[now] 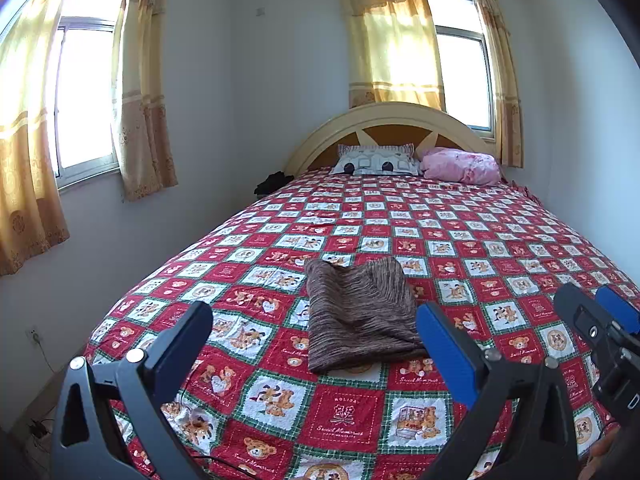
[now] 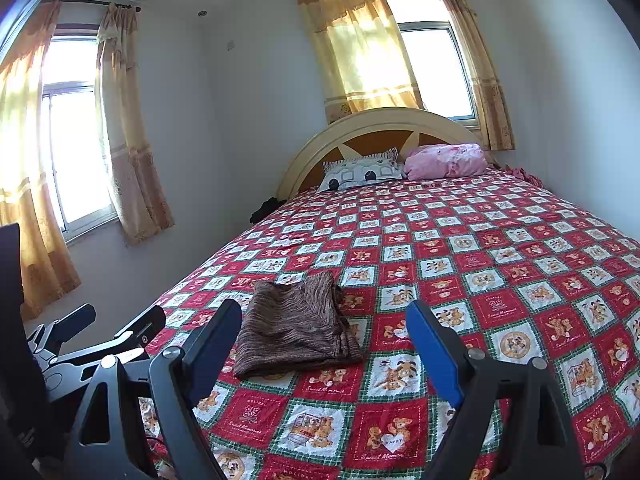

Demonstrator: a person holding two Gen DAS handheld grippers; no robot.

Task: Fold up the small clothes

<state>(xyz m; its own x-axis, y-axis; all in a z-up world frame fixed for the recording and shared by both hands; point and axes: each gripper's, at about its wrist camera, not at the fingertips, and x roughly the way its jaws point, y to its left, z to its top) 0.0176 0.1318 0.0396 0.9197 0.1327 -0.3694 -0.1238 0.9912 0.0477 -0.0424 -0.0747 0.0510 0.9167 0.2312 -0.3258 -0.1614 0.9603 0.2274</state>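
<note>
Blue-padded jaws apart above garment (image 1: 360,316)

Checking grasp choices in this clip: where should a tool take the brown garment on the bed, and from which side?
Probably a near corner of the brown garment, approached from the foot of the bed, where both open tools wait. It lies flat and folded on the bedspread, its near edge a thick rolled lip that fingers could slide under.
</note>
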